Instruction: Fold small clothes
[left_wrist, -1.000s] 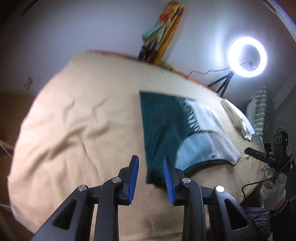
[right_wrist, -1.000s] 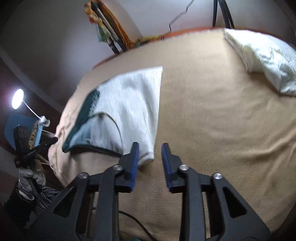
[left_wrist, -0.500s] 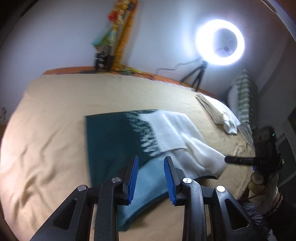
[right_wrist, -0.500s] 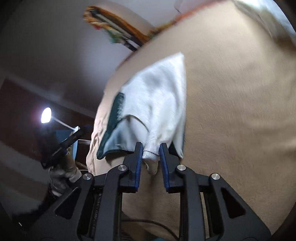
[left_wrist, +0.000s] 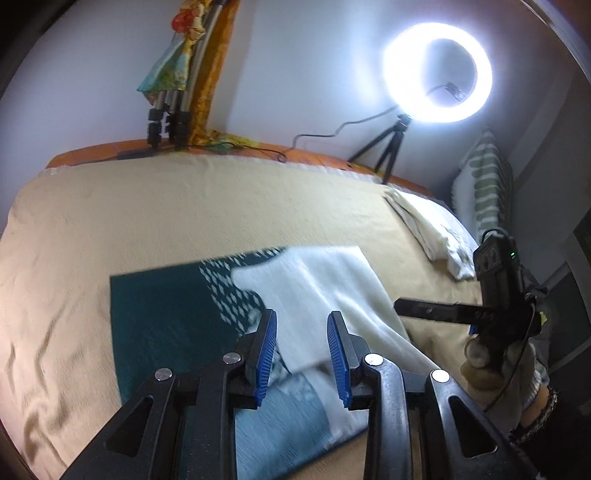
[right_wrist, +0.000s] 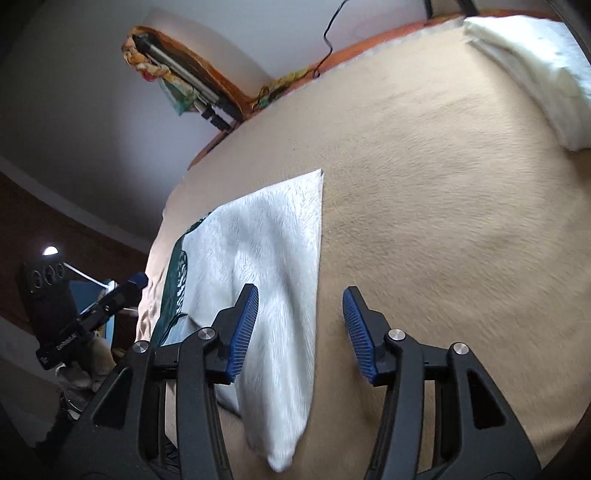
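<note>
A small garment, dark green (left_wrist: 162, 314) on one half and white (left_wrist: 332, 280) on the other, lies flat on the tan bedspread (left_wrist: 184, 206). Its near edge is folded over, showing a paler underside (left_wrist: 284, 424). My left gripper (left_wrist: 301, 354) is open and empty, low over the middle of the garment. In the right wrist view my right gripper (right_wrist: 299, 328) is open and empty over the garment's white right edge (right_wrist: 280, 266). The right gripper also shows at the right of the left wrist view (left_wrist: 495, 295), and the left gripper at the left of the right wrist view (right_wrist: 74, 317).
A white pillow (left_wrist: 439, 236) lies at the bed's right side, with a striped cushion (left_wrist: 487, 184) behind it. A lit ring light on a tripod (left_wrist: 437, 74) stands at the far edge. A cloth-wrapped tripod bundle (left_wrist: 184, 74) leans on the wall.
The right gripper was shut on the garment's white corner half a second ago and has opened, letting it drop. The left gripper has moved from the green corner toward the middle.
</note>
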